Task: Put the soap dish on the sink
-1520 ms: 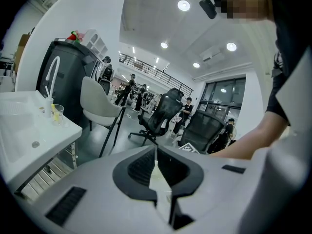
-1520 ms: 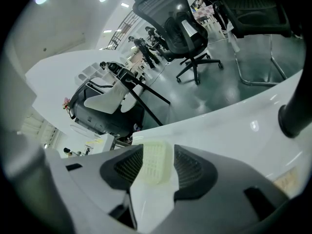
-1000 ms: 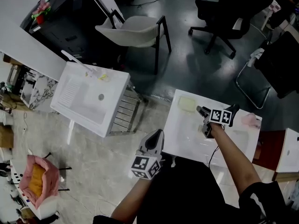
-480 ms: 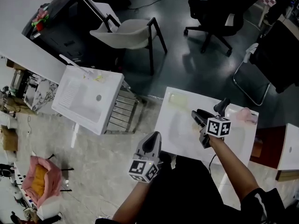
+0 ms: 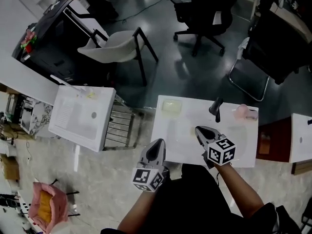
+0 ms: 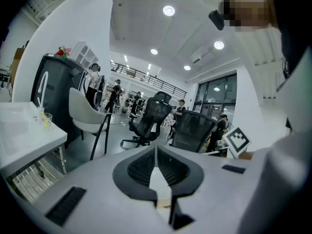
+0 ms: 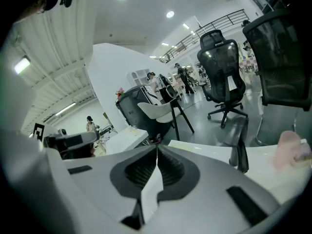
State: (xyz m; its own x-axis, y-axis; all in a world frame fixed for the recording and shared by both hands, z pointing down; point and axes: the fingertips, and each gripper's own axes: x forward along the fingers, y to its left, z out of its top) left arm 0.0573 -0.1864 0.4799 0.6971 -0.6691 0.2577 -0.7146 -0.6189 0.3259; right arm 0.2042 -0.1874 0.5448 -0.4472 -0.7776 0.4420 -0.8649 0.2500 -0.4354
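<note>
Soap dish [image 5: 171, 105] is sitting on the white table [image 5: 183, 147], up near its far left corner. It is pale yellow-green and nothing is touching it. It is not on the sink [image 5: 68, 116], which is standing well apart, off to the table's left. A metal rack [image 5: 122, 123] is filling the gap between sink and table.

Right gripper [image 5: 199, 129] is hovering over the middle of the table, pointing toward the far side. Its jaws are clenched together on nothing. In the right gripper view the pads [image 7: 157, 152] are meeting in one closed seam, with only the tabletop showing beyond them. The soap dish is lying ahead and to the left of this gripper, clear of it.

Left gripper [image 5: 161, 141] is hanging just at the table's near left corner, also clenched and empty. In the left gripper view its jaws [image 6: 156, 150] are pressing shut with nothing caught between. The sink's edge [image 6: 24, 130] is showing at the far left of that view.

Also on the table, a black upright object [image 5: 216, 108] is standing near the far edge. A pink object [image 5: 242, 112] is lying just to its right, too blurred to identify.

Beyond the table, a white chair [image 5: 114, 45] and a black office chair [image 5: 204, 13] are standing on the dark floor [image 5: 161, 67].
</note>
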